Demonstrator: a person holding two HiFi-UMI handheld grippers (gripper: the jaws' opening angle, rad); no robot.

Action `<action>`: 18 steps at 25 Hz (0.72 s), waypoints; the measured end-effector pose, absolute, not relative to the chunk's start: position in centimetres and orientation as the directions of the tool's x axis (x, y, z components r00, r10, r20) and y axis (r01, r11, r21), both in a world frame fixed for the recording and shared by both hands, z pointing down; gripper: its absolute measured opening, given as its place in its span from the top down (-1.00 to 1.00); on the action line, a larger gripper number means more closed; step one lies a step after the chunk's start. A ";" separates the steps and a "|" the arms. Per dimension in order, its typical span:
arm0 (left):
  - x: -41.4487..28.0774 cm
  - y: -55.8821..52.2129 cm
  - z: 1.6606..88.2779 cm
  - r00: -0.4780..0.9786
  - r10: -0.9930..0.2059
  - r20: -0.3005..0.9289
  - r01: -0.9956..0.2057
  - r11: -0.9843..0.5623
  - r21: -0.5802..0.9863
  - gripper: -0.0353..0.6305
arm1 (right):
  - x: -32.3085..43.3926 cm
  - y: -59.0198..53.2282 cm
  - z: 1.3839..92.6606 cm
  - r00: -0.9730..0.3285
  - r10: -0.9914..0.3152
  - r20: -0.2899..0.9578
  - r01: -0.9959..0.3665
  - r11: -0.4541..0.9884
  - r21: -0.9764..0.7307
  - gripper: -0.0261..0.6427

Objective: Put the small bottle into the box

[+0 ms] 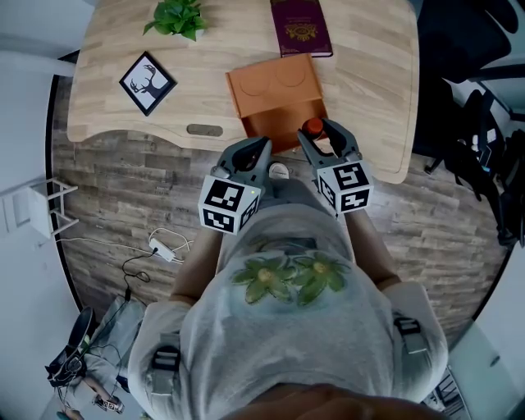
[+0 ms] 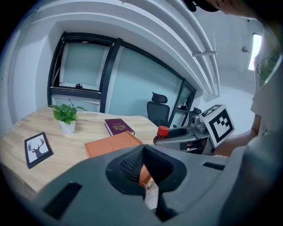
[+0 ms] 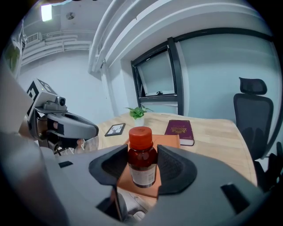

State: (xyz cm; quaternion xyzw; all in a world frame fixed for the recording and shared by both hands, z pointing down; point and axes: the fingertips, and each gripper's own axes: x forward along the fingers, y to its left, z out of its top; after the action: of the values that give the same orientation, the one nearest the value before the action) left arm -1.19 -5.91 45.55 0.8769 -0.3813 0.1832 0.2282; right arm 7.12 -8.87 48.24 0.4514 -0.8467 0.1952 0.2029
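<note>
A small brown bottle (image 3: 142,162) with a red cap (image 1: 313,126) and a white label stands upright between the jaws of my right gripper (image 3: 142,165), which is shut on it. In the head view the right gripper (image 1: 322,136) hovers at the near edge of the orange box (image 1: 275,94) on the wooden desk. My left gripper (image 1: 254,154) is held beside it, just off the desk's front edge; its jaws meet and hold nothing. From the left gripper view (image 2: 143,164) the bottle's cap (image 2: 163,131) and the box (image 2: 112,144) show beyond the jaws.
On the desk (image 1: 107,90) lie a maroon book (image 1: 299,26), a potted green plant (image 1: 178,16) and a framed deer picture (image 1: 148,83). An office chair (image 3: 253,115) stands past the desk's far side. Cables (image 1: 156,250) trail over the wood-pattern floor at left.
</note>
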 end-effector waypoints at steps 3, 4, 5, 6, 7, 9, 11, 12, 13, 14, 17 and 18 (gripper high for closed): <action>-1.0 -6.1 45.7 0.643 -0.582 0.497 -0.751 -0.605 0.264 0.87 | 7.3 -9.0 48.8 -0.509 -0.679 0.529 -0.842 0.520 -0.144 0.31; -1.0 -6.1 45.8 0.643 -0.580 0.499 -0.751 -0.605 0.265 0.87 | 7.3 -9.0 48.9 -0.509 -0.676 0.532 -0.842 0.521 -0.143 0.31; -1.0 -6.2 45.9 0.644 -0.577 0.502 -0.750 -0.606 0.265 0.87 | 7.3 -9.0 49.0 -0.509 -0.674 0.535 -0.841 0.521 -0.143 0.31; -1.0 -6.2 45.9 0.644 -0.573 0.507 -0.749 -0.607 0.266 0.87 | 7.3 -9.1 49.2 -0.509 -0.672 0.537 -0.841 0.522 -0.144 0.31; -1.0 -6.2 46.0 0.644 -0.570 0.510 -0.748 -0.607 0.267 0.87 | 7.2 -9.1 49.3 -0.510 -0.670 0.540 -0.840 0.523 -0.145 0.31; -1.1 -6.5 46.1 0.642 -0.574 0.509 -0.751 -0.604 0.266 0.87 | 7.2 -9.2 49.5 -0.511 -0.666 0.543 -0.839 0.523 -0.148 0.31; -1.1 -6.7 46.2 0.640 -0.576 0.508 -0.753 -0.603 0.265 0.87 | 7.2 -9.3 49.7 -0.512 -0.664 0.545 -0.839 0.523 -0.150 0.31; -1.0 -6.7 46.2 0.640 -0.576 0.508 -0.752 -0.603 0.264 0.87 | 7.1 -9.4 49.9 -0.512 -0.663 0.546 -0.838 0.524 -0.151 0.31; -0.9 -6.8 46.2 0.640 -0.576 0.508 -0.752 -0.604 0.264 0.87 | 7.2 -9.4 50.0 -0.512 -0.662 0.547 -0.838 0.524 -0.151 0.31; -0.9 -6.8 46.1 0.640 -0.577 0.507 -0.753 -0.603 0.264 0.87 | 7.2 -9.4 50.1 -0.512 -0.660 0.549 -0.838 0.525 -0.150 0.31; -0.8 -6.9 46.1 0.639 -0.579 0.506 -0.755 -0.600 0.265 0.87 | 7.3 -9.4 50.5 -0.512 -0.654 0.556 -0.837 0.526 -0.151 0.31; -0.8 -6.9 46.1 0.637 -0.580 0.507 -0.756 -0.599 0.264 0.87 | 7.3 -9.4 50.6 -0.513 -0.653 0.557 -0.836 0.527 -0.153 0.31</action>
State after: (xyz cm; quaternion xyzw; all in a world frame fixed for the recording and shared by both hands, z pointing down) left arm -0.82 -6.87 46.11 0.8742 -0.3819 0.1882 0.2334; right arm 7.33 -9.36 50.59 0.4405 -0.8450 0.2063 0.2221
